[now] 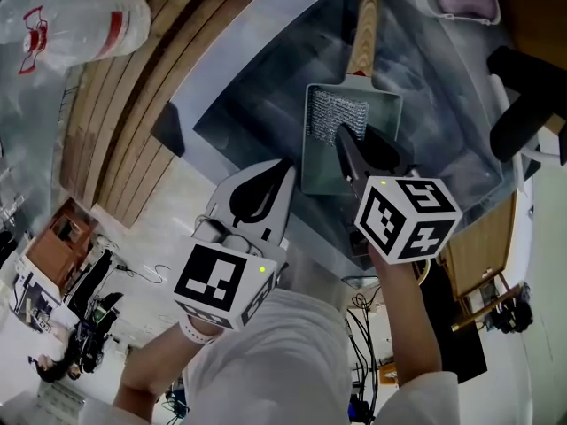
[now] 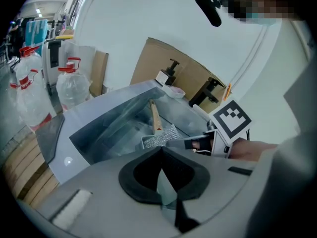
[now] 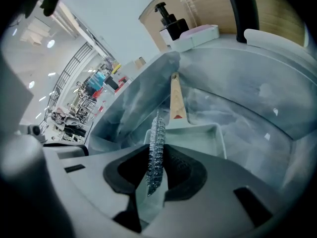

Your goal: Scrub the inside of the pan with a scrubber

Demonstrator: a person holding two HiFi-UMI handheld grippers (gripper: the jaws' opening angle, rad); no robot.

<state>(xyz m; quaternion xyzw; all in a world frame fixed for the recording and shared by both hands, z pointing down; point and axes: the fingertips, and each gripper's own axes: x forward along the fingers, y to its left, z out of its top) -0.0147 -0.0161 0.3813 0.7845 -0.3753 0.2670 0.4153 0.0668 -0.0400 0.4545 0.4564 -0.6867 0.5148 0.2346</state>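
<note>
The right hand-held gripper [image 3: 154,177] pinched the scrubber [image 3: 156,148], a thin, springy mesh, by its edge above the pan [image 1: 317,162] in the sink [image 1: 443,140]. The left hand-held gripper [image 2: 161,170] was closed and empty. The pan would likely slide unless steadied by its handle [image 1: 361,34].

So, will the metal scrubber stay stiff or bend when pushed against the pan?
Probably bends: the scrubber is thin wire mesh, pinched flat between the right gripper's jaws. Likely light, as that pinch alone holds it over the pan.
</note>
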